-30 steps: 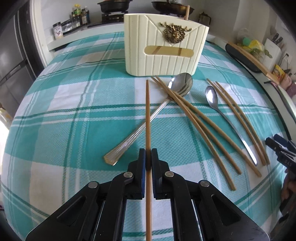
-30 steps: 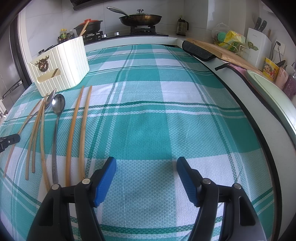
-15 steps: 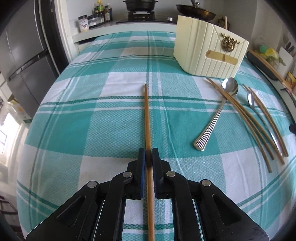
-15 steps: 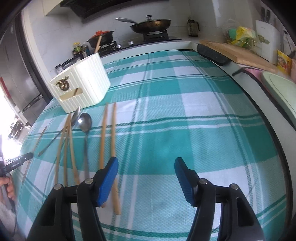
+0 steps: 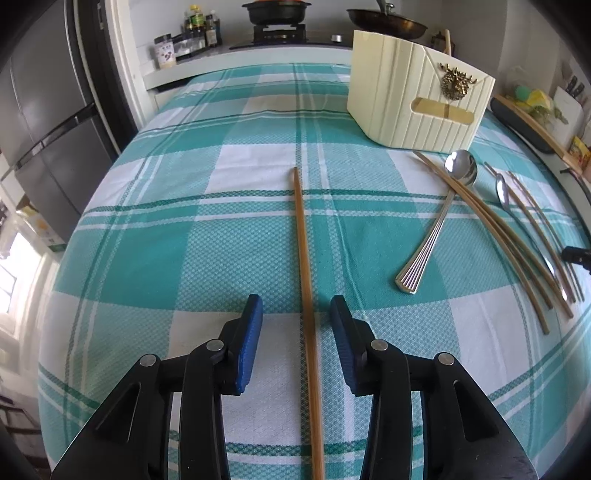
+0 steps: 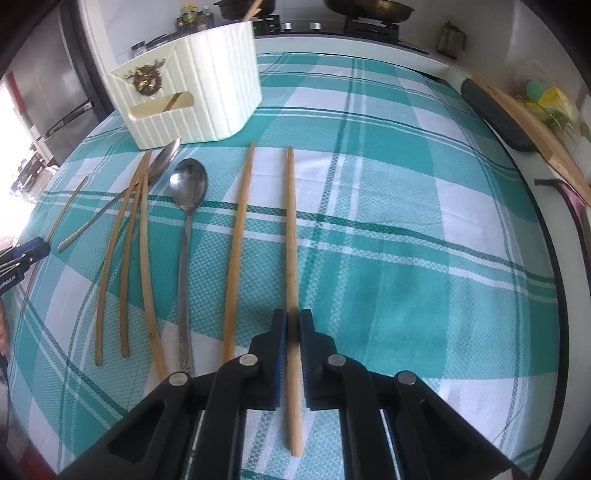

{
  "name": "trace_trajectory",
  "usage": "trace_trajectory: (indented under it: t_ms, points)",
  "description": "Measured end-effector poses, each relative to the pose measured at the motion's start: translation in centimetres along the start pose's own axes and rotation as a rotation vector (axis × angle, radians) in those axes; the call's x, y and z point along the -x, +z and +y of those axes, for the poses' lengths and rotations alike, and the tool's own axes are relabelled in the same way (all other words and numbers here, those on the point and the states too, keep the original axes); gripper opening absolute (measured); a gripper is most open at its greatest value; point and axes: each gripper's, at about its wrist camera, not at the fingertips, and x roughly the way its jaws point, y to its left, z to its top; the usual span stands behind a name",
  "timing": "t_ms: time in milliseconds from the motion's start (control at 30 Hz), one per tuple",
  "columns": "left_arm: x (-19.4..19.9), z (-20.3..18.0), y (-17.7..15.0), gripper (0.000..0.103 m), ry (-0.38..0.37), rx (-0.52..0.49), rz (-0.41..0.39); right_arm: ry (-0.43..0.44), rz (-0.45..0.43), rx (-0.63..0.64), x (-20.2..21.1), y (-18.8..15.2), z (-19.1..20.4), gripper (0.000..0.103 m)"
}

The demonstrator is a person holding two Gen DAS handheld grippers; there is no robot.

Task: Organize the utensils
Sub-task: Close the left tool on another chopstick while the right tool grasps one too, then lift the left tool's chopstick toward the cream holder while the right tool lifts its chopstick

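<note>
A single wooden chopstick [image 5: 303, 236] lies on the teal checked cloth between the fingers of my left gripper [image 5: 295, 306]. The jaws are opening and the pads stand clear of it. To its right lie a ridged-handle spoon [image 5: 436, 229], several chopsticks [image 5: 509, 243] and a slim spoon [image 5: 502, 192], below the cream utensil holder [image 5: 413, 107]. My right gripper [image 6: 291, 321] is shut on the rightmost chopstick [image 6: 291, 229], near its thick end. Its neighbour chopstick [image 6: 238, 236] and the slim spoon [image 6: 186, 206] lie just to the left, in front of the holder [image 6: 192, 92].
A stove with pans [image 5: 275, 11] and jars line the counter behind the table. A fridge [image 5: 48, 110] stands at the left. A dark tray with a wooden board [image 6: 509, 122] sits past the table's right edge. The left gripper's tip [image 6: 26, 251] shows at the far left.
My left gripper carried its chopstick left, away from the other utensils, then opened and let it lie on the cloth. My right gripper moved over the rightmost chopstick and shut on it.
</note>
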Motion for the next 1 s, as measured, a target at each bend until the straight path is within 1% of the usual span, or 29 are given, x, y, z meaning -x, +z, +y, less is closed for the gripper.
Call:
trace_trajectory:
  t_ms: [67,133,233,267,300,333,367,400,433,500,567,633,733,767,933,967,1000]
  points:
    - [0.3,0.8,-0.2,0.041,-0.009,0.018,0.011,-0.039,0.010,-0.032,0.9,-1.2,-0.8,0.007]
    - [0.5,1.8,-0.5,0.041,-0.019,0.039,0.027,-0.041,0.027,-0.048,1.6,-2.7,-1.5,0.007]
    - [0.6,2.7,-0.6,0.043,-0.036,0.042,0.051,-0.039,0.040,-0.027,2.5,-4.3,-1.6,0.008]
    - [0.5,2.8,-0.5,0.050,-0.051,0.031,0.062,-0.028,0.047,-0.017,2.7,-4.5,-1.6,0.010]
    - [0.5,2.8,-0.4,0.062,-0.071,0.017,0.071,-0.015,0.054,-0.009,2.8,-4.7,-1.6,0.016]
    - [0.5,2.7,-0.2,0.068,-0.088,0.002,0.078,0.000,0.059,0.000,2.9,-4.7,-1.6,0.021]
    - [0.4,2.5,-0.1,0.075,-0.098,-0.012,0.083,0.011,0.061,0.007,3.1,-4.5,-1.7,0.028]
    - [0.3,2.4,0.1,0.078,-0.105,-0.031,0.091,0.015,0.066,0.011,3.1,-4.3,-1.8,0.029]
    - [0.1,2.3,0.4,0.078,-0.108,-0.054,0.101,0.018,0.076,0.011,3.1,-4.0,-1.9,0.029]
    - [-0.6,2.2,0.8,0.078,-0.088,-0.088,0.119,0.040,0.102,0.005,2.8,-3.1,-2.2,0.029]
    - [-1.2,2.4,1.3,0.079,-0.078,-0.106,0.133,0.065,0.144,0.000,2.2,-2.3,-2.5,0.029]
    - [-1.6,2.5,1.9,0.080,-0.084,-0.109,0.138,0.053,0.171,0.016,1.5,-1.5,-2.6,0.029]
    - [-2.4,2.5,3.1,0.080,-0.094,-0.116,0.156,0.037,0.180,0.045,0.5,0.0,-2.3,0.029]
    - [-2.8,2.5,3.6,0.079,-0.097,-0.116,0.163,0.040,0.186,0.046,0.0,0.7,-2.2,0.029]
    - [-4.5,1.1,6.5,0.064,-0.095,-0.152,0.186,0.007,0.171,0.051,-2.5,4.9,-1.7,0.029]
    - [-4.8,0.8,7.1,0.053,-0.095,-0.156,0.186,-0.006,0.165,0.054,-3.0,5.7,-1.6,0.028]
    - [-5.0,0.6,7.7,0.035,-0.100,-0.158,0.183,-0.020,0.155,0.059,-3.4,6.5,-1.4,0.019]
